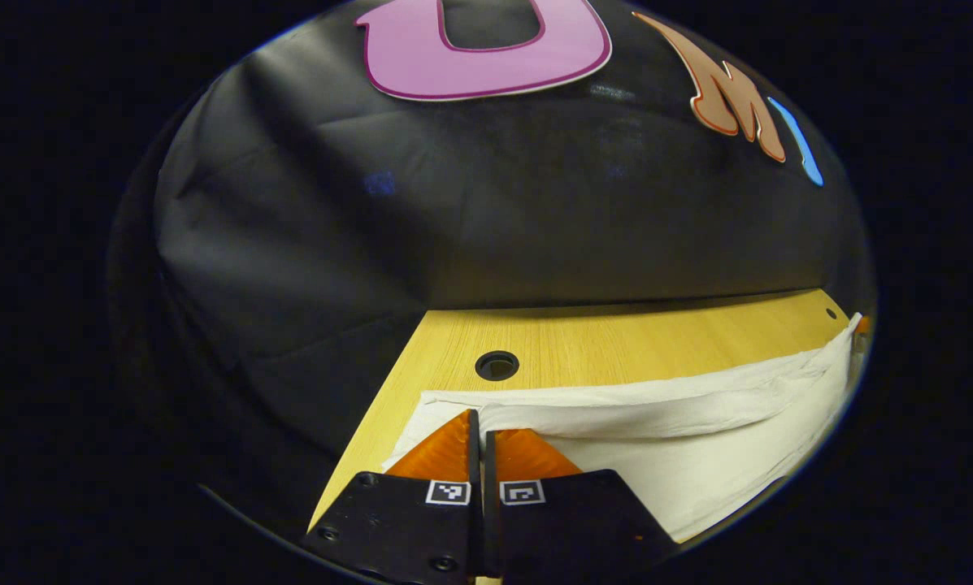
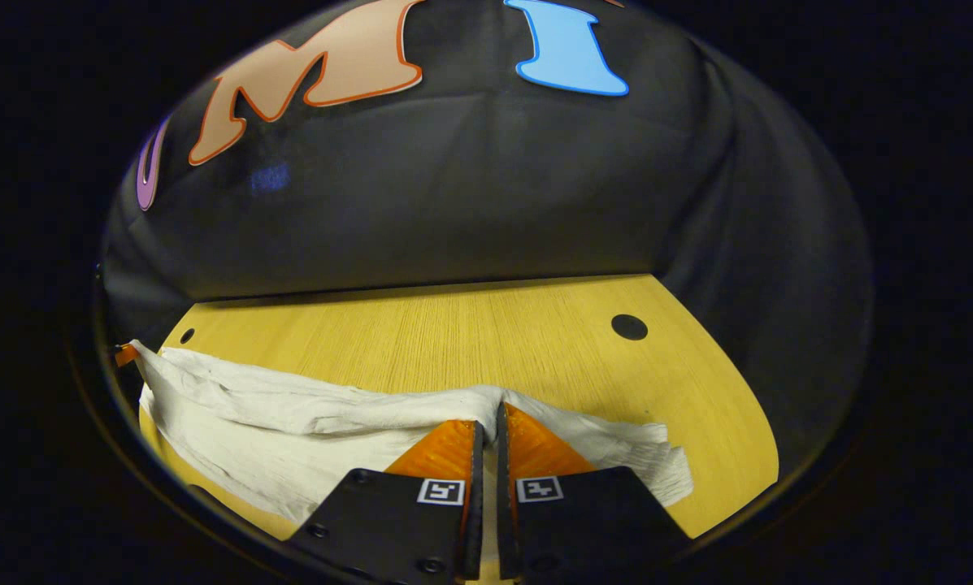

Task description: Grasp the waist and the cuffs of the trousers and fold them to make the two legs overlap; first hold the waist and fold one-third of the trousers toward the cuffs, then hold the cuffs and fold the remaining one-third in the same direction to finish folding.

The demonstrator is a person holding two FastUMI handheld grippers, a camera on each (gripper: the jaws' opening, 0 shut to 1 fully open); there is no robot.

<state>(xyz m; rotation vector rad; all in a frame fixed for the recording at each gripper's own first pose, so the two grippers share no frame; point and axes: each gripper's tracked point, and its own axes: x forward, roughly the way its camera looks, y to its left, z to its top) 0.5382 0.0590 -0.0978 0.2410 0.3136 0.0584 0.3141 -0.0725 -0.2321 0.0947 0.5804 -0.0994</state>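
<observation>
White trousers [image 1: 697,431] lie stretched in a long band across the wooden table [image 1: 616,333]. In the left gripper view my left gripper [image 1: 478,416] is shut on the upper edge of the cloth near its left end. In the right gripper view the trousers [image 2: 291,422] run off to the left, and my right gripper [image 2: 490,410] is shut on their upper edge, where the cloth bunches into a small peak. A gathered end of the fabric [image 2: 657,463] lies just right of it. The cloth sags between the two grips. Which end is waist or cuffs I cannot tell.
The table has a round hole [image 1: 497,365] just beyond the left gripper and another hole [image 2: 629,327] to the right of the right gripper. The black booth wall [image 2: 470,203] rises at the table's far edge. Bare wood lies between the trousers and the wall.
</observation>
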